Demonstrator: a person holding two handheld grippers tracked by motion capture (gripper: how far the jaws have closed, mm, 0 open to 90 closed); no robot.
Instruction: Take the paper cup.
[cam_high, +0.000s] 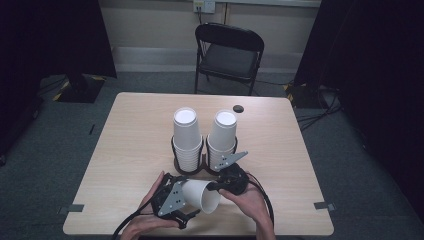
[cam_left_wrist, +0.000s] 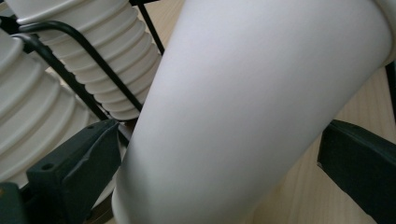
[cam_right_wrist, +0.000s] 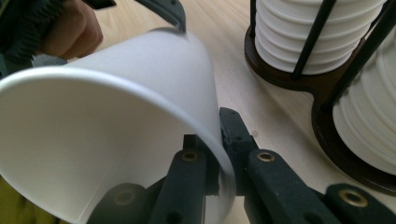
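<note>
Clearly the white paper cup (cam_high: 201, 195) lies on its side above the pale wooden table (cam_high: 130, 130), between both tools. Its rim wall is pinched between the right gripper (cam_right_wrist: 219, 154) jaws, one inside, one outside. The left gripper (cam_left_wrist: 219, 154) straddles its body, jaws spread beside it, contact uncertain. Gentle pressure seems wise; thin paper creases. Beyond stands the black wire holder (cam_high: 202, 162) with two stacks of white cups (cam_high: 187, 135).

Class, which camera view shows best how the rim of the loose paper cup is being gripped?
The right gripper view: the right gripper pinches the cup rim, one finger inside and one outside. The high view shows the cup lying sideways between both grippers, small. The left gripper view shows its outer wall, with no rim grip.
</note>
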